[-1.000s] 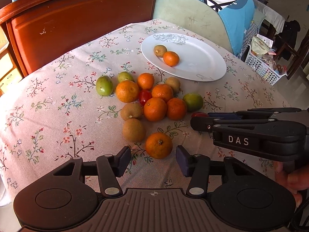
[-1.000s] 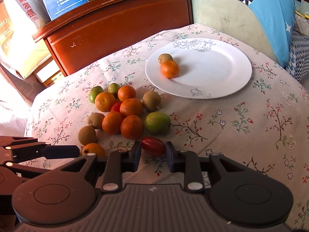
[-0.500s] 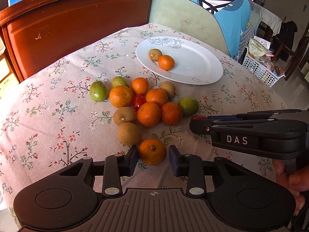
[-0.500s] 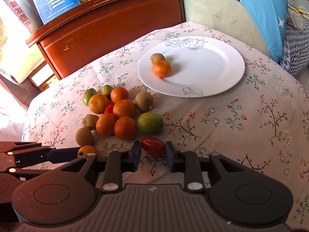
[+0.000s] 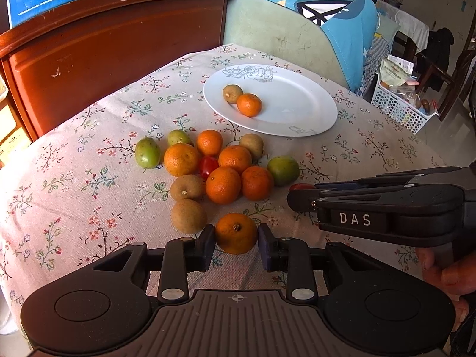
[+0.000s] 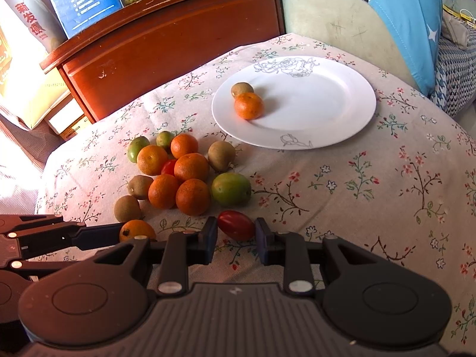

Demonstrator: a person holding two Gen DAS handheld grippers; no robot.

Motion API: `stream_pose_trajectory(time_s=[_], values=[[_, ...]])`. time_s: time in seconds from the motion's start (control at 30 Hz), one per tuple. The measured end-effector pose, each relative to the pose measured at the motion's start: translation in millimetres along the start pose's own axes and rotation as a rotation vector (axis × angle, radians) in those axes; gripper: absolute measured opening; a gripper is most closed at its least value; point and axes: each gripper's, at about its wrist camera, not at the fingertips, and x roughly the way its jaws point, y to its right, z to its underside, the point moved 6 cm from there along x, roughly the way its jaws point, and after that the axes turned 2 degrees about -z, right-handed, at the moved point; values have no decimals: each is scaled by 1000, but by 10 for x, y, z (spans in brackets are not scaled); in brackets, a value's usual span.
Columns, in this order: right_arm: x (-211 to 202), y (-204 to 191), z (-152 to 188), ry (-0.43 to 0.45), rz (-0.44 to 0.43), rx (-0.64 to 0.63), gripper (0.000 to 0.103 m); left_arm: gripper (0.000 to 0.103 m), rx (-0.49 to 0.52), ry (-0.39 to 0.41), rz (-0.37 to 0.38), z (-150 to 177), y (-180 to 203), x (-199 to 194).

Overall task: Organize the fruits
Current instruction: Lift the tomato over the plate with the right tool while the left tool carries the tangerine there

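A floral tablecloth [image 5: 89,178] covers the table in the left wrist view, a wooden cabinet [image 5: 119,44] behind it at upper left. At lower centre the left gripper [image 5: 236,238] has just been closing and now pinches a mandarin [image 5: 236,232], stem scar facing up, between both pads. The right gripper [image 5: 300,200] crosses the right edge, hiding most of a red tomato [image 5: 301,186].

In the right wrist view the same cloth fills the frame, a white plate [image 6: 327,104] at upper centre holding a kiwi [image 6: 241,89] and an orange [image 6: 249,105]. At lower centre the right gripper clamps the glossy, oval tomato. The fruit pile [image 6: 184,172] lies left of centre.
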Motion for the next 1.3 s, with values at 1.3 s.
stream_pose_trajectory(time_s=[1.3], values=[[-463, 526, -775, 192, 88, 150, 27, 28, 30, 142, 3, -957, 304, 121]])
